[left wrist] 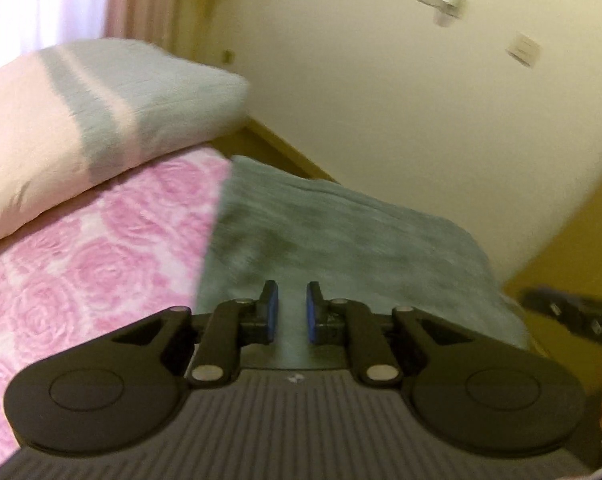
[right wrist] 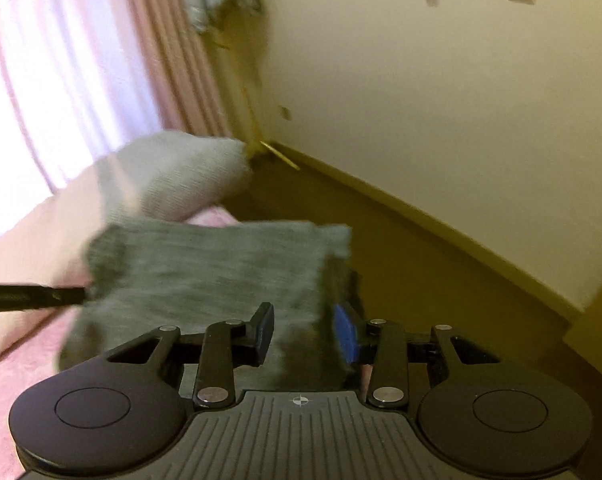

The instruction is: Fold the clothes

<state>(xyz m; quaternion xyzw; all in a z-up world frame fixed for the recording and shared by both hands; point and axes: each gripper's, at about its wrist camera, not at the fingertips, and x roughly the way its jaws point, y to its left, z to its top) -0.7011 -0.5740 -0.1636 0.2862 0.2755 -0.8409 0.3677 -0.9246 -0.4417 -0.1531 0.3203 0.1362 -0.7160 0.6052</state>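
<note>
While both tongs hang over the bed (left wrist: 101,248), a grey-green garment (left wrist: 341,240) lies spread near the bed's edge on the wall side, beside the pink rose-patterned blanket (left wrist: 81,280) and below the pillow (left wrist: 101,100) at the head of the bed.

The left tongs (left wrist: 292,312) have a narrow gap between the blue pads (left wrist: 311,312). Cloth shows through this gap, but I cannot tell whether a thin layer is pinched there or whether it is only the garment lying under them. In the right wrist view the garment (right wrist: 205,276) seems raised and folded over, with its right edge hanging between the fingers of the right tongs (right wrist: 303,336). These stand wider apart, and the pictures are too blurred to show if the pads press on the cloth.

My judgement is that one fold is in progress: an edge of the garment is carried across towards the other side. The next move calls for both tongs to travel together at equal height, to lay the lifted edge on the opposite edge, and only then to release, so the fold stays straight.
</note>
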